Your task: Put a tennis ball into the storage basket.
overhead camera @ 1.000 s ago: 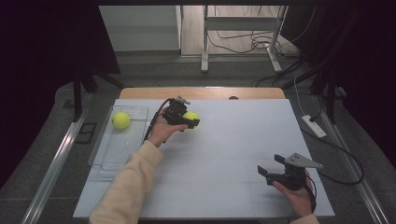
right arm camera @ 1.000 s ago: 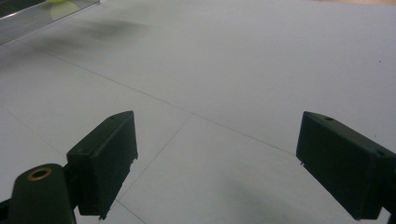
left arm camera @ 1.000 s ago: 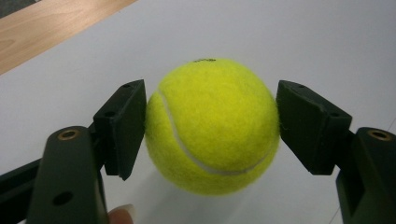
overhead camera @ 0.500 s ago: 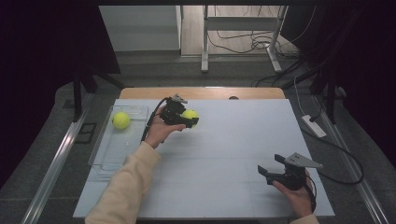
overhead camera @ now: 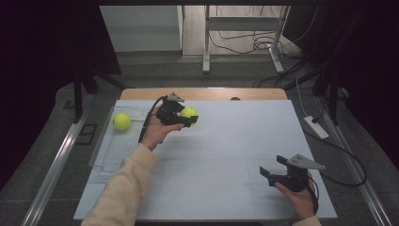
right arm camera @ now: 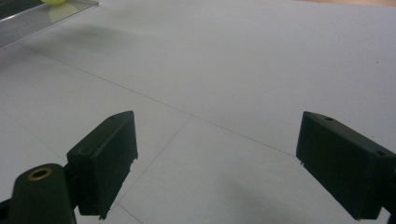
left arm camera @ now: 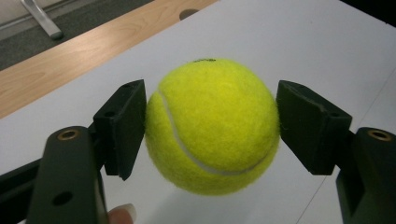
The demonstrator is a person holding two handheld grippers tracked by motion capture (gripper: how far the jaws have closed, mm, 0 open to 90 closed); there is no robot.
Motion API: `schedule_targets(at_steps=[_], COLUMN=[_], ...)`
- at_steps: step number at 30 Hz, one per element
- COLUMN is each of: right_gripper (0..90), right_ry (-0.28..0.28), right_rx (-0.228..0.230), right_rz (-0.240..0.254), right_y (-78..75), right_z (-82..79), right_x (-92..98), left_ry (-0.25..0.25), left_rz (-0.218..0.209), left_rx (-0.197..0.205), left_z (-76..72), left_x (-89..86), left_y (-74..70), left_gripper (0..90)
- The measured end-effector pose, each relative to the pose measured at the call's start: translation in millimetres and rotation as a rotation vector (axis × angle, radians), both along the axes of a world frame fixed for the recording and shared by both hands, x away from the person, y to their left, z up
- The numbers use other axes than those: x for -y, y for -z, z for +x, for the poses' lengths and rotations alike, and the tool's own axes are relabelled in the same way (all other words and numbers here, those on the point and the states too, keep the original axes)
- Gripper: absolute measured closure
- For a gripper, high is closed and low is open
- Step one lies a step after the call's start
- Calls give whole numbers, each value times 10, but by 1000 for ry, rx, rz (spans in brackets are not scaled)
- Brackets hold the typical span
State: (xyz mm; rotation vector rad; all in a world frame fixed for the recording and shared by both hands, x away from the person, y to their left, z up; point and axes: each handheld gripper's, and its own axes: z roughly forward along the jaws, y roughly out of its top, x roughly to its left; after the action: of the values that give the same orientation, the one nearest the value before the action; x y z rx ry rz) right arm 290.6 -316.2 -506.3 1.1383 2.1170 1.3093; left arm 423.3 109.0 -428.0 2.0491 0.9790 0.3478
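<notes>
So, far left on the table [overhead camera: 221, 155] sits a clear tray [overhead camera: 104, 155] with one yellow tennis ball [overhead camera: 122, 121] resting in its far end. Just right of the tray's far corner — the left tool [overhead camera: 184, 117], held in the person's left hand [overhead camera: 155, 133], cream sleeve [overhead camera: 123, 188] coming in from the bottom edge. That tool is clenched on a second tennis ball [overhead camera: 189, 113]; in the left gripper view both black pads press the ball's [left arm camera: 212, 126] sides, the white seam curves across its front, and the ball hangs clear of the white surface with a shadow beneath it. A fingertip shows at the bottom edge of that view. Wooden table edge [left arm camera: 70, 60] runs behind it.

Middle of the table is bare white sheet with faint grid lines.

Right side, near corner — the right tool [overhead camera: 273, 165], in the person's right hand [overhead camera: 297, 193], low over the table and well apart from the ball. Its jaws stand wide, released, nothing between them; the right gripper view looks along them [right arm camera: 215, 158] over the white surface toward the tray's rim [right arm camera: 42, 21] at top left.
</notes>
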Motion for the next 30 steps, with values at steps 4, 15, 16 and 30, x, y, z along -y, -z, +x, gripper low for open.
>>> schedule_targets(at_steps=[4,15,16,30], right_gripper=[125,125,126,125], right_ry=[-1,-1,-2,-2], right_rx=[0,2,1,4], right_rz=[-1,-3,-3,-4], right_y=[2,-2,-2,-5], right_z=[-1,-5,-5,-9], right_x=[-4,-5,-8,-7], left_ry=[-7,-26,-30,-40], left_rz=[-7,-21,-26,-61], left_rx=[12,43,45,74], left_z=[-33,-141,-151,-262], left_x=[-39,-184,-196,-300], left_y=[-36,-161,-170,-263], left_gripper=[286,286,285,285])
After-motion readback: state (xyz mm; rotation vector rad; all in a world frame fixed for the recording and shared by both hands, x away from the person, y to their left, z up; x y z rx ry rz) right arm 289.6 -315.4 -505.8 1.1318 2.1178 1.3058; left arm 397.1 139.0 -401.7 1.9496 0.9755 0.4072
